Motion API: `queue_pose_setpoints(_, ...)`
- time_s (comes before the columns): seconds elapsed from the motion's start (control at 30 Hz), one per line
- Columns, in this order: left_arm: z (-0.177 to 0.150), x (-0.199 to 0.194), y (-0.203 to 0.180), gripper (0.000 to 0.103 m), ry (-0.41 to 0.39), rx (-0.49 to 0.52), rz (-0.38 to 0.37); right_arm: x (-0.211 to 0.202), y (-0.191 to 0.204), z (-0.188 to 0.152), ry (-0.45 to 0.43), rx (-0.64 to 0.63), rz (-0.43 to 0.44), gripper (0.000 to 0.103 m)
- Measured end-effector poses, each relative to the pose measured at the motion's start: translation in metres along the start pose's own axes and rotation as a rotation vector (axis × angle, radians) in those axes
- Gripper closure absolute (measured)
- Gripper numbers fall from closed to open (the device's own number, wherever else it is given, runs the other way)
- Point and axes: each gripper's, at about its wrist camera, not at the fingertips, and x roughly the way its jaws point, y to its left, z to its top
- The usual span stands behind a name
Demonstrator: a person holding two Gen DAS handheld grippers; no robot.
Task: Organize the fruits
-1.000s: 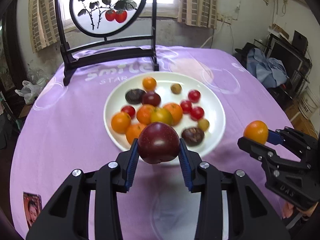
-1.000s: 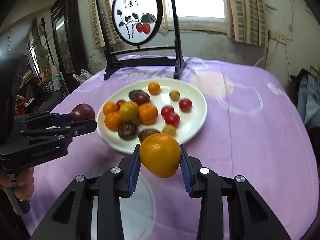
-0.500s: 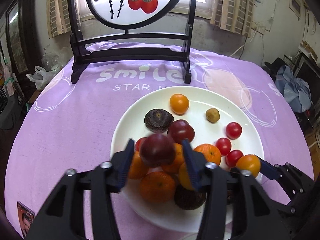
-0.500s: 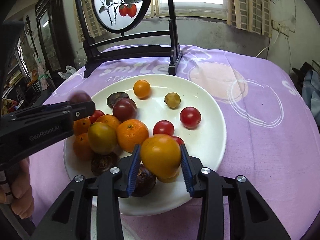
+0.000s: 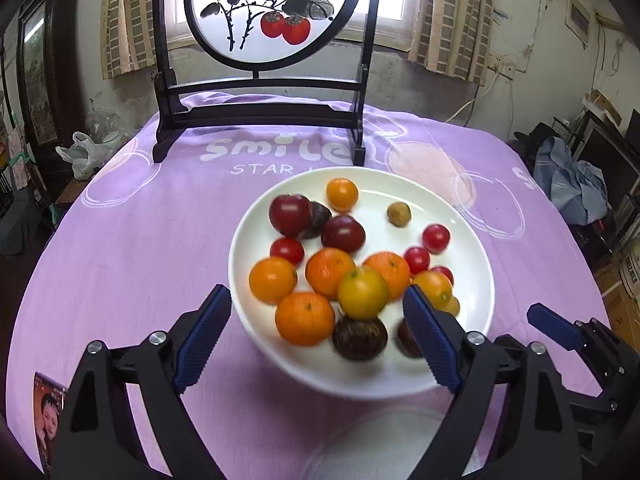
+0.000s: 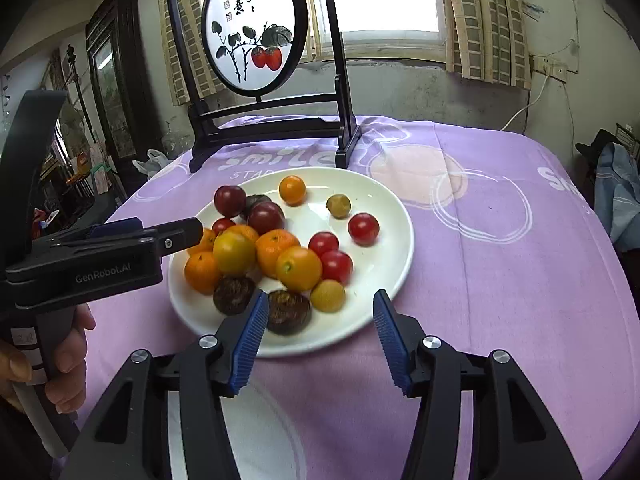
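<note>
Fingers of both grippers spread, empty; white plate (image 6: 384,208) heaped with glossy orange, red, dark-purple fruits (image 6: 276,250)

Mixed fruits (image 5: 362,291) heaped on white plate (image 5: 476,280)

One white plate (image 6: 394,216) holds seven orange fruits (image 6: 299,268), four small red tomatoes (image 6: 363,229), two dark red plums (image 6: 229,200), three dark wrinkled fruits (image 6: 288,312) and two small yellowish-green ones (image 6: 338,205)

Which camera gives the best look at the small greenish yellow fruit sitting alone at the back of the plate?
The right wrist view: the small greenish-yellow fruit is sharp there, alone on bare plate beside a red tomato. The left wrist view also shows it unobstructed, but softer and blurred.
</note>
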Motion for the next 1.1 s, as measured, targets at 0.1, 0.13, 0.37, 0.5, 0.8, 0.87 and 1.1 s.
queue_pose_setpoints(0.1,-0.015,-0.014,-0.001,0.013,-0.004,-0.001,-0.011,-0.011,0.001,-0.012,0.007,-0.003,-0.003,0.043)
queue_pose_setpoints(0.13,-0.021,-0.019,-0.001,0.013,-0.006,-0.004,-0.013,-0.016,0.002,-0.017,0.006,0.002,-0.011,0.039)
queue_pose_setpoints(0.37,-0.062,-0.048,-0.002,0.009,-0.021,0.036,0.025,-0.034,0.011,-0.048,0.033,0.001,-0.055,0.025)
queue_pose_setpoints(0.5,-0.081,-0.063,0.003,0.008,-0.018,0.014,0.012,-0.044,0.019,-0.058,0.038,-0.019,-0.076,0.022)
queue_pose_setpoints(0.8,-0.113,-0.068,0.004,0.008,-0.006,0.026,0.032,-0.048,0.023,-0.078,-0.015,-0.008,-0.091,0.012)
queue_pose_setpoints(0.87,-0.117,-0.062,0.005,0.008,-0.005,0.026,0.036,-0.042,0.018,-0.083,-0.016,0.009,-0.079,0.012)
queue_pose_setpoints(1.1,-0.119,-0.043,0.009,0.007,0.023,0.041,0.061,-0.035,0.015,-0.084,0.020,-0.014,-0.166,0.009)
